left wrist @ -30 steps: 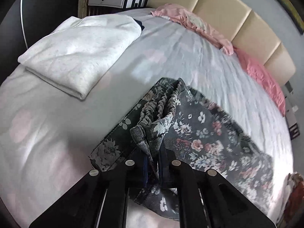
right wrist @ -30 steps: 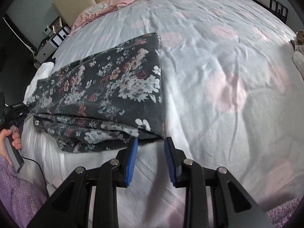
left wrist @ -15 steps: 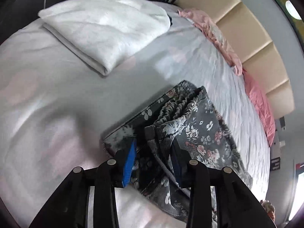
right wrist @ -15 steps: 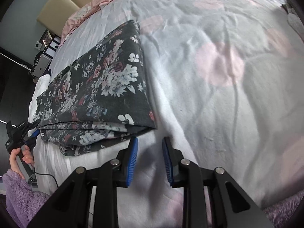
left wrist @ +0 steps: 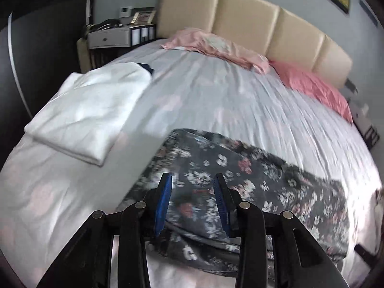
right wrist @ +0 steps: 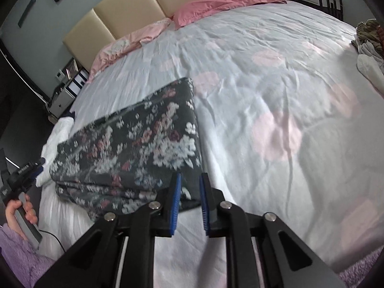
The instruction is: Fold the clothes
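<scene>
A dark floral garment (left wrist: 252, 180) lies folded in a long band across the near part of the bed (left wrist: 228, 100), on its pale sheet with faint pink blotches.

From the left wrist view, the left gripper (left wrist: 193, 204) hangs over the garment's left end with its blue pads parted; the cloth lies flat beneath them, not pinched. Only this view shows the whole folded white garment (left wrist: 88, 110) lying to the left, apart from the floral one, with a scrap of navy cloth (left wrist: 147, 67) at its far corner.

From the right wrist view, the right gripper (right wrist: 189, 200) sits at the garment's near right corner. Its jaws have just been closing; a narrow gap remains, and the corner of the cloth shows through it, though whether the pads pinch it I cannot tell. Only this view shows the person's left hand (right wrist: 18, 212) in a purple fleecy sleeve (right wrist: 16, 259) on the other tool's handle, and a heap of unfolded clothes (right wrist: 369, 48) at the far right edge.

Both views show the beige headboard (right wrist: 134, 7) and pink pillows (right wrist: 223, 0).
</scene>
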